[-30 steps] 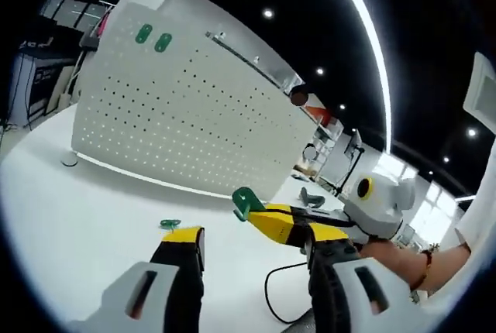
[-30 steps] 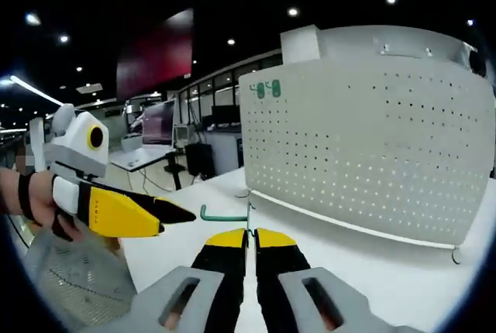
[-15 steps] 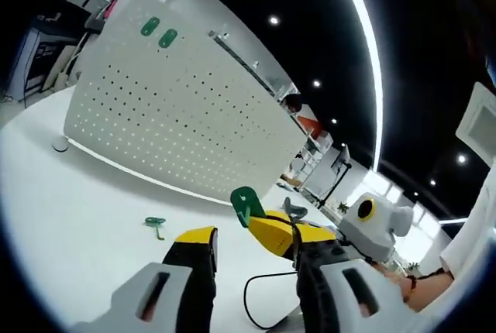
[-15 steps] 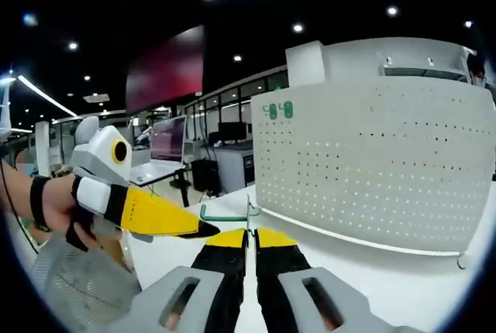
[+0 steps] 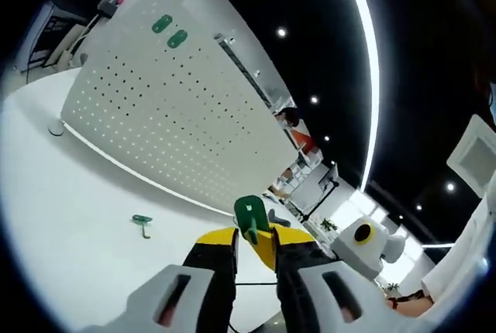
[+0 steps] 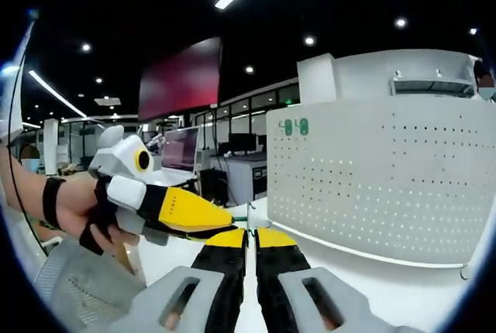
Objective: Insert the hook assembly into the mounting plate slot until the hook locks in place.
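between the desk point(image 5: 70, 217) and the pegboard point(image 5: 170, 124), the right hand-held gripper point(image 6: 249, 234) is closed on a green hook point(image 5: 249, 215); the left hand-held gripper point(image 5: 256, 240) is narrow around that hook. a spare hook point(image 5: 142, 221) lies at nine o'clock. the hook looks light, stiff, smooth plastic: grip its flat base. the pegboard is hard perforated metal.
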`<move>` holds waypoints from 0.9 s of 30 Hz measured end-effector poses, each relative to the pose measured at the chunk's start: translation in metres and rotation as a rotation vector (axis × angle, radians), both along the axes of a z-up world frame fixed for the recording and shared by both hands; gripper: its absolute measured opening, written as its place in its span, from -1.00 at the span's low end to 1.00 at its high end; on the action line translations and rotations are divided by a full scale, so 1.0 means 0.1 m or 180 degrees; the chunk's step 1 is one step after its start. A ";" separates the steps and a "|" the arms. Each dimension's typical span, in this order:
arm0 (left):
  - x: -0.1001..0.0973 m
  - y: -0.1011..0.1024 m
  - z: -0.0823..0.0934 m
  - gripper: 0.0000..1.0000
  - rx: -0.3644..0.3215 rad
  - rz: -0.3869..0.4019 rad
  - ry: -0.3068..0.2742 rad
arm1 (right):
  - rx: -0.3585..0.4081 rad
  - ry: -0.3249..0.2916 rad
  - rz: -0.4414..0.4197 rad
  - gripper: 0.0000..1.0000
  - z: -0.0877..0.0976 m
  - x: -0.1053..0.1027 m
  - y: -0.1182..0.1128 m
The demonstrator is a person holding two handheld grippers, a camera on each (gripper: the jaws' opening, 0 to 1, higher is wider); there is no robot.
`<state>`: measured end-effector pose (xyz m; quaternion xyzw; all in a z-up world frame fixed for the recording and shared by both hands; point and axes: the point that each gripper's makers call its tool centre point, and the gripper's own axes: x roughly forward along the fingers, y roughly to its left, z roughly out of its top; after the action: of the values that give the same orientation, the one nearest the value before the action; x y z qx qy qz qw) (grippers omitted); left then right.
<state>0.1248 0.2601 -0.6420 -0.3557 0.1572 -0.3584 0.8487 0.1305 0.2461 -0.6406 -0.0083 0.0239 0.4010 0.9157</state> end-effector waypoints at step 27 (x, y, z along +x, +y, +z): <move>-0.03 0.03 0.15 -0.94 -0.0337 -0.0086 0.0007 | -0.0062 -0.0243 0.0003 -0.93 0.16 -0.07 0.06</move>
<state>0.1221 0.2629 -0.6269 -0.3984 0.1437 -0.3773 0.8236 0.1236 0.2519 -0.6249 -0.0326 -0.0072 0.4006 0.9157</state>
